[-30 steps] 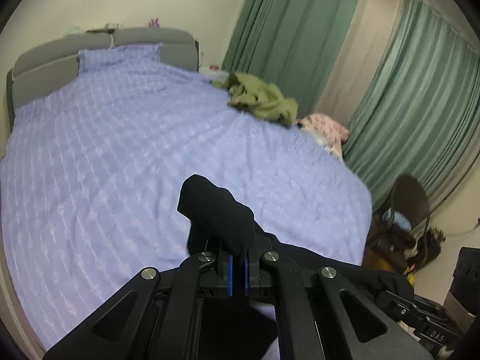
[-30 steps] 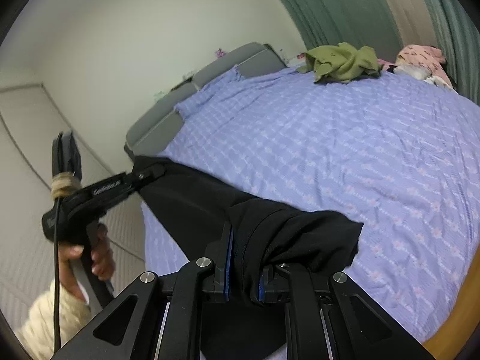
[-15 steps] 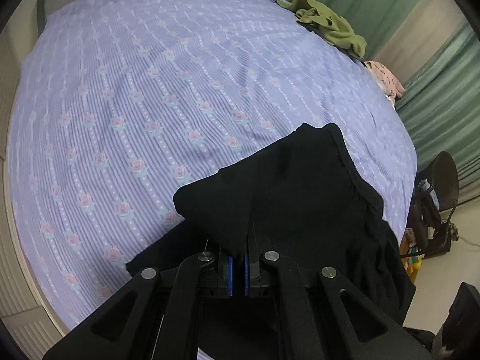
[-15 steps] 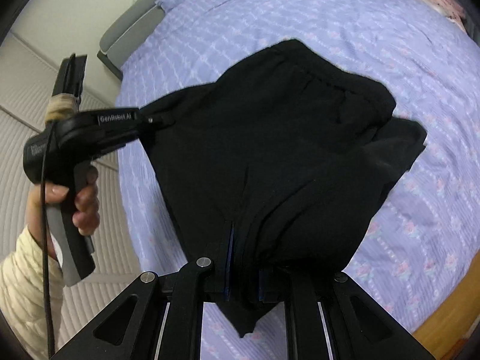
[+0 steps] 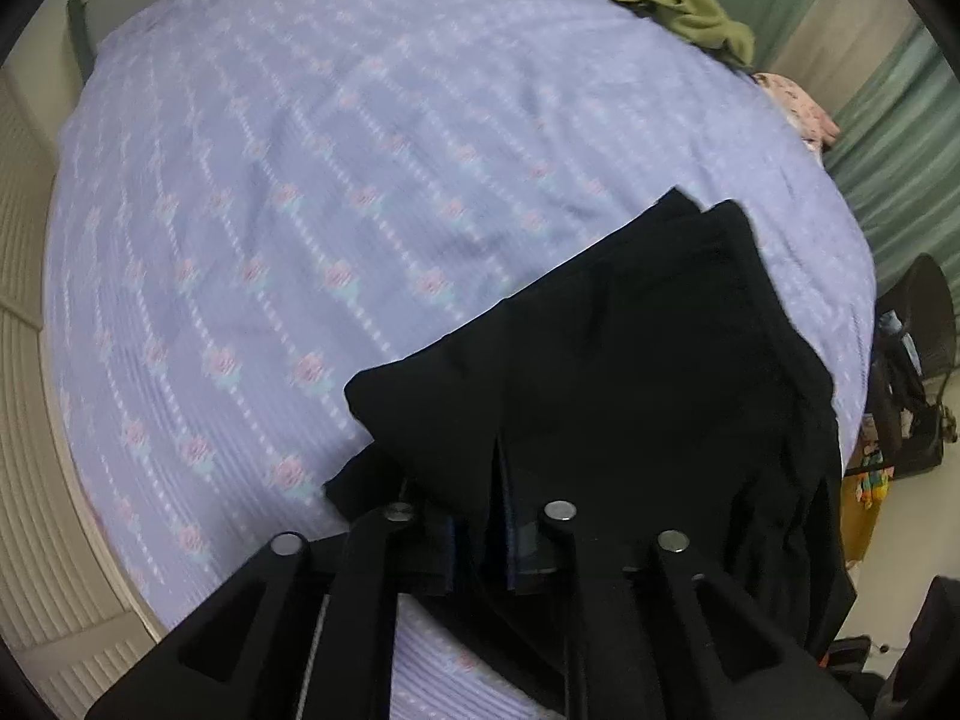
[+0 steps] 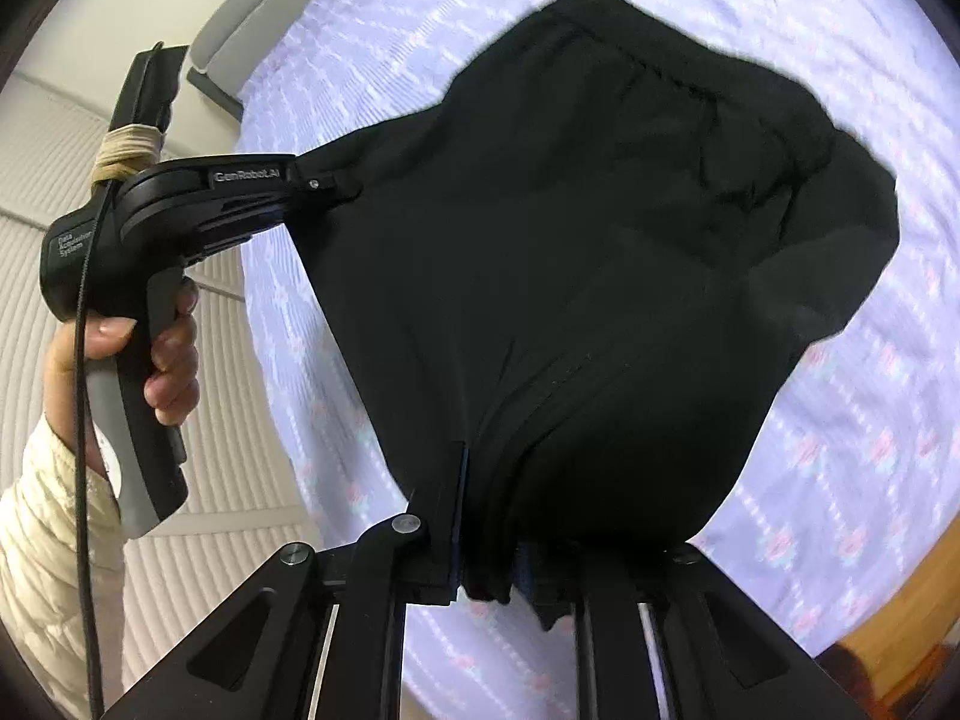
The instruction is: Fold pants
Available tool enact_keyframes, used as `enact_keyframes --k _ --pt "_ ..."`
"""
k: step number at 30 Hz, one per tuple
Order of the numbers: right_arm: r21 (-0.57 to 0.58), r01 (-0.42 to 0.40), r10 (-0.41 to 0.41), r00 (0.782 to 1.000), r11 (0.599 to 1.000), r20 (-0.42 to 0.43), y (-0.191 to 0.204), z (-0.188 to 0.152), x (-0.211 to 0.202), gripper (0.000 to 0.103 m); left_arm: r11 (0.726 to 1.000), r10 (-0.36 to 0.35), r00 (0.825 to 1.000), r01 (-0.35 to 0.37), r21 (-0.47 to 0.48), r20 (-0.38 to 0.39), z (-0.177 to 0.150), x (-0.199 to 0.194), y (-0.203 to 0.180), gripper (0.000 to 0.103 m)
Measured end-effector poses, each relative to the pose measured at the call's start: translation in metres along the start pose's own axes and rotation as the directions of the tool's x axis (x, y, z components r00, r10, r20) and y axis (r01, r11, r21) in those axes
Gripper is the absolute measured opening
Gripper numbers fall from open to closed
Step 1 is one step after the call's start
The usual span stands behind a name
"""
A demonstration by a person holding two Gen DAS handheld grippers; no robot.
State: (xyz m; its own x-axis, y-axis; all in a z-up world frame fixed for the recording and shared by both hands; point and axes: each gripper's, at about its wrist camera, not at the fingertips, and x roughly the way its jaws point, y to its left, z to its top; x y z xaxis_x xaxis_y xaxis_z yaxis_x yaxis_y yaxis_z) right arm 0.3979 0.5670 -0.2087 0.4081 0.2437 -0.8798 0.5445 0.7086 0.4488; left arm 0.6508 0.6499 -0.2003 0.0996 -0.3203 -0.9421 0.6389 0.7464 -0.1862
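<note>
The black pants (image 5: 630, 360) lie doubled over on the lilac flowered bed (image 5: 300, 180), near its front edge. My left gripper (image 5: 480, 546) points steeply down at their near corner. Its jaws are opening and a gap shows at the pads, with cloth still between them. In the right wrist view the pants (image 6: 600, 240) spread from my right gripper (image 6: 489, 552) across to the left gripper (image 6: 327, 180). The right jaws are opening too, but a thick bunch of black cloth still fills them. A hand (image 6: 168, 360) holds the left gripper's handle.
A green garment (image 5: 678, 0) and a pink one (image 5: 798, 102) lie at the bed's far right, by green curtains (image 5: 888, 120). Dark clutter and a round black object (image 5: 924, 312) stand beside the bed. The wooden bed frame (image 6: 888, 618) shows at the lower right, the grey headboard (image 6: 252, 42) far off.
Both grippers came down and tipped towards the bed. The pants, earlier hanging bunched from the jaws, now lie spread on the bedcover. The left pads have drawn apart.
</note>
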Motion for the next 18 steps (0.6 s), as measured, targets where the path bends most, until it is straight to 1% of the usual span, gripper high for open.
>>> enact_keyframes --k 2,3,4,5,6,7,8,9,10,11,12,13,14,15,16,17,18 --pt "0.047 0.012 -0.01 0.999 0.999 -0.04 -0.007 -0.004 0.007 0.023 0.999 0.033 0.999 -0.033 -0.035 -0.009 -0.004 0.005 0.008 0.023" --pt "0.068 0.02 -0.015 0.998 0.998 -0.065 -0.011 -0.006 0.011 0.027 0.997 0.055 0.998 -0.056 -0.049 -0.011 -0.005 0.007 0.012 0.025" --pt "0.103 0.031 -0.02 0.994 0.994 -0.107 -0.018 -0.01 0.018 0.031 0.995 0.078 0.997 -0.078 -0.059 -0.011 -0.006 0.009 0.015 0.031" --pt "0.124 0.04 -0.023 0.991 0.991 -0.133 -0.024 -0.014 0.021 0.031 0.992 0.109 0.994 -0.11 -0.066 -0.005 -0.008 0.009 0.018 0.038" --pt "0.139 0.054 -0.031 0.987 0.989 -0.158 -0.028 -0.018 0.023 0.031 0.987 0.151 0.989 -0.15 -0.065 0.002 -0.01 0.008 0.021 0.04" --pt "0.145 0.073 -0.046 0.982 0.987 -0.181 -0.031 -0.022 0.026 0.031 0.977 0.209 0.978 -0.209 -0.046 0.007 -0.012 0.007 0.021 0.041" --pt "0.144 0.096 -0.065 0.977 0.985 -0.204 -0.034 -0.025 0.027 0.031 0.969 0.246 0.969 -0.246 -0.019 0.013 -0.013 0.005 0.019 0.042" --pt "0.143 0.101 -0.069 0.975 0.985 -0.214 -0.036 -0.026 0.027 0.031 0.964 0.267 0.964 -0.267 0.0 0.02 -0.015 0.003 0.017 0.042" --pt "0.139 0.094 -0.063 0.975 0.986 -0.213 -0.037 -0.025 0.024 0.031 0.951 0.307 0.951 -0.308 0.021 0.033 -0.016 -0.002 0.014 0.044" --pt "0.126 0.101 -0.073 0.976 0.987 -0.207 -0.037 -0.023 0.021 0.031 0.926 0.374 0.926 -0.376 0.026 0.06 -0.017 -0.013 0.011 0.047" --pt "0.108 0.11 -0.087 0.976 0.988 -0.198 -0.037 -0.02 0.015 0.031 0.912 0.406 0.91 -0.409 0.019 0.08 -0.018 -0.019 0.01 0.048" --pt "0.09 0.113 -0.095 0.978 0.99 -0.184 -0.038 -0.016 0.008 0.032 0.895 0.443 0.89 -0.447 0.011 0.11 -0.019 -0.03 0.007 0.05" --pt "0.072 0.109 -0.096 0.982 0.991 -0.162 -0.042 -0.012 -0.003 0.035 0.876 0.476 0.865 -0.483 0.006 0.156 -0.023 -0.046 0.002 0.054" --pt "0.058 0.11 -0.1 0.984 0.992 -0.144 -0.045 -0.007 -0.012 0.045 0.866 0.49 0.851 -0.499 0.0 0.188 -0.027 -0.059 -0.004 0.056" --pt "0.037 0.112 -0.108 0.989 0.993 -0.104 -0.051 0.0 -0.029 0.054 0.862 0.497 0.842 -0.507 -0.007 0.212 -0.03 -0.068 -0.009 0.06" --pt "0.028 0.112 -0.11 0.991 0.993 -0.071 -0.056 0.005 -0.041 0.057 0.857 0.505 0.828 -0.514 -0.028 0.246 -0.037 -0.085 -0.017 0.065" --pt "0.02 0.113 -0.112 0.993 0.993 -0.031 -0.061 0.011 -0.054 0.06 0.86 0.501 0.824 -0.508 -0.048 0.265 -0.043 -0.097 -0.024 0.067"
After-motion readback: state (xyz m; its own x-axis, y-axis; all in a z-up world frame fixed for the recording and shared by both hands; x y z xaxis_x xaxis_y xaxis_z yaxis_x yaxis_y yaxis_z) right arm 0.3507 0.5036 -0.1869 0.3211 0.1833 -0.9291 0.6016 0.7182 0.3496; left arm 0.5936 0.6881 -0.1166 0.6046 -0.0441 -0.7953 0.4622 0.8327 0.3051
